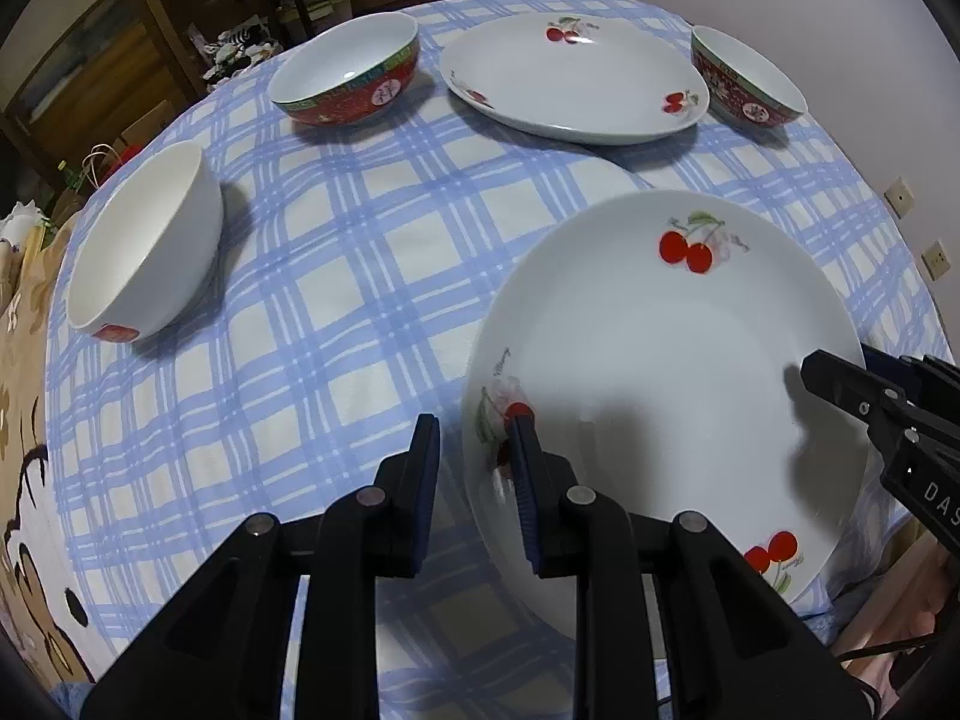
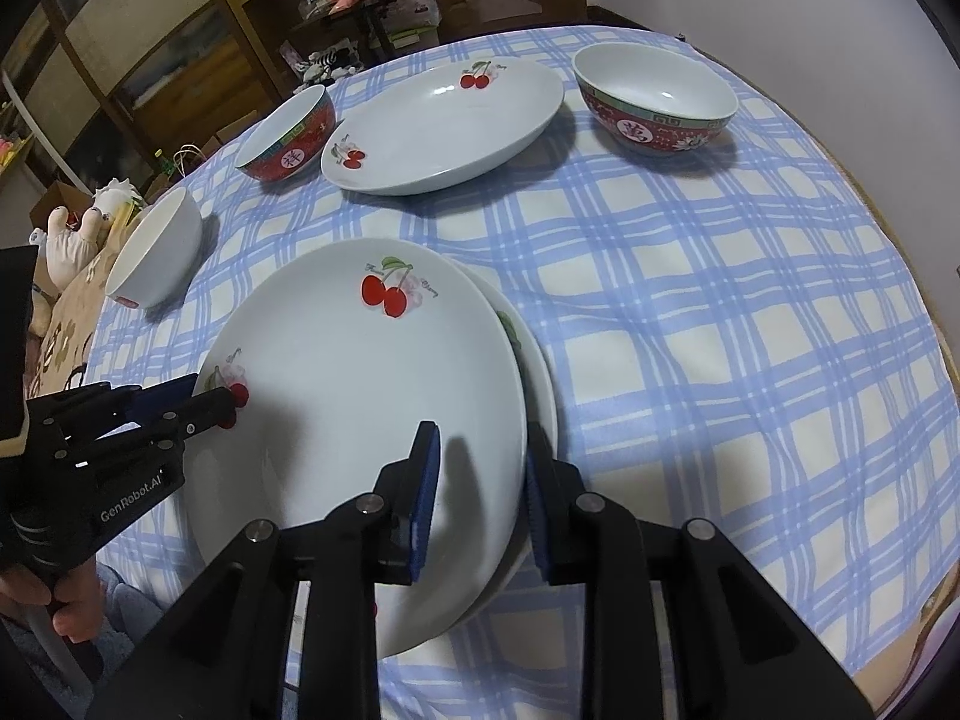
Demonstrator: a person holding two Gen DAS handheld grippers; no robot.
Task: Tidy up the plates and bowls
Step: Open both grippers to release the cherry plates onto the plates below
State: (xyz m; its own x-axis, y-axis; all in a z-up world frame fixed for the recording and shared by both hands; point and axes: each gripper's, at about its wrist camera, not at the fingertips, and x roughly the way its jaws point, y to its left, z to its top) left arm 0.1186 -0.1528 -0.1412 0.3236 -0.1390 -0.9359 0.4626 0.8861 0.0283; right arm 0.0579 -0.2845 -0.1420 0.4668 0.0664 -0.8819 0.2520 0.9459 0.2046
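Blue-checked cloth covers the table (image 2: 720,312), with dark wooden shelving behind it. Nearest lies a cherry plate (image 2: 360,396) stacked on a second plate (image 2: 537,372), of which only a rim sliver shows. The right gripper (image 2: 480,444) has its jaws apart, straddling the top plate's right rim. The left gripper (image 1: 474,438) also stands with jaws apart astride that plate's (image 1: 660,372) left rim, one finger over the plate, one outside. Farther back sit a third plate (image 2: 447,126), two red bowls (image 2: 288,138) (image 2: 654,102) and a white bowl (image 2: 159,249). Whether either gripper's pads touch the rim is hard to make out.
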